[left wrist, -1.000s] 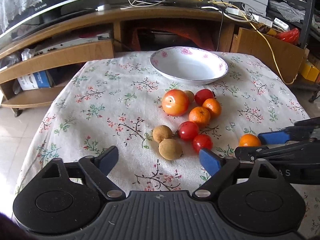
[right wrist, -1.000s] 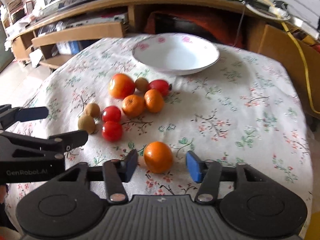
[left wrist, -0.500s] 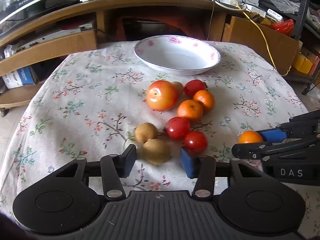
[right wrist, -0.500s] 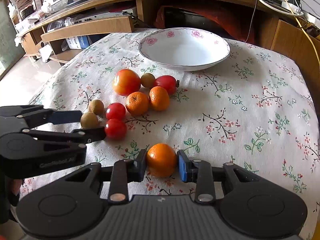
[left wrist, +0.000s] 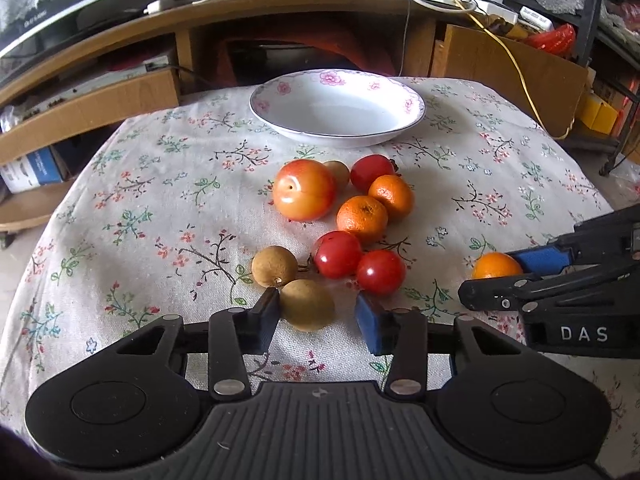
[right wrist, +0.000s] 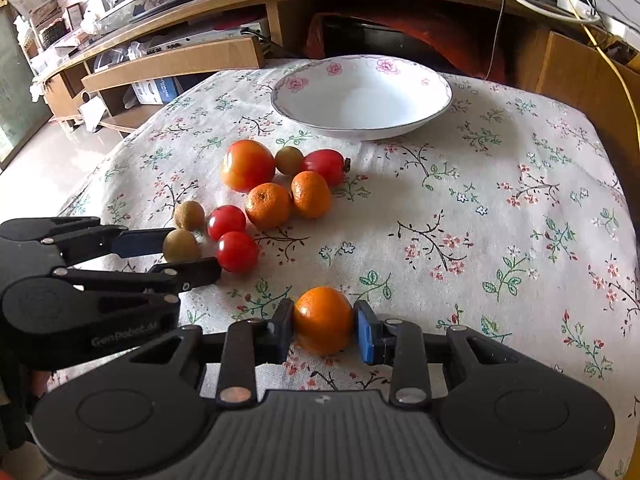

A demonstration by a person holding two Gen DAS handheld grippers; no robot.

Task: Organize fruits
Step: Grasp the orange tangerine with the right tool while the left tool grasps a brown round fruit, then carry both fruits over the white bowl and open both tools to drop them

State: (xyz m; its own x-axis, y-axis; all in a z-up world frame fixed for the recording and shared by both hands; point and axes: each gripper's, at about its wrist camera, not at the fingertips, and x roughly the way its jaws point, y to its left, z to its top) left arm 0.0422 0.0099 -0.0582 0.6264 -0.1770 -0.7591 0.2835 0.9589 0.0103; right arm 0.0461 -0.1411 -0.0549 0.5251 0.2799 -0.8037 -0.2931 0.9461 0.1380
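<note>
My right gripper (right wrist: 323,324) is shut on a lone orange (right wrist: 323,319) that rests on the floral tablecloth; it also shows in the left wrist view (left wrist: 496,266). My left gripper (left wrist: 316,312) straddles a brown longan (left wrist: 307,304); its left pad touches the fruit and a gap remains at the right pad. A second longan (left wrist: 274,266), two cherry tomatoes (left wrist: 338,254), two mandarins (left wrist: 362,219), a large tomato (left wrist: 305,190) and another red tomato (left wrist: 372,172) lie clustered in front. The white flowered bowl (left wrist: 280,88) stands empty at the far side.
A wooden TV stand (left wrist: 120,92) with boxes and cables runs behind the table. A cardboard panel (left wrist: 508,64) and a yellow cable (left wrist: 516,64) are at the back right. The tablecloth (right wrist: 520,200) drops off at the table's edges.
My right gripper has closed on the lone orange. My left gripper has narrowed and moved forward around the nearer longan.
</note>
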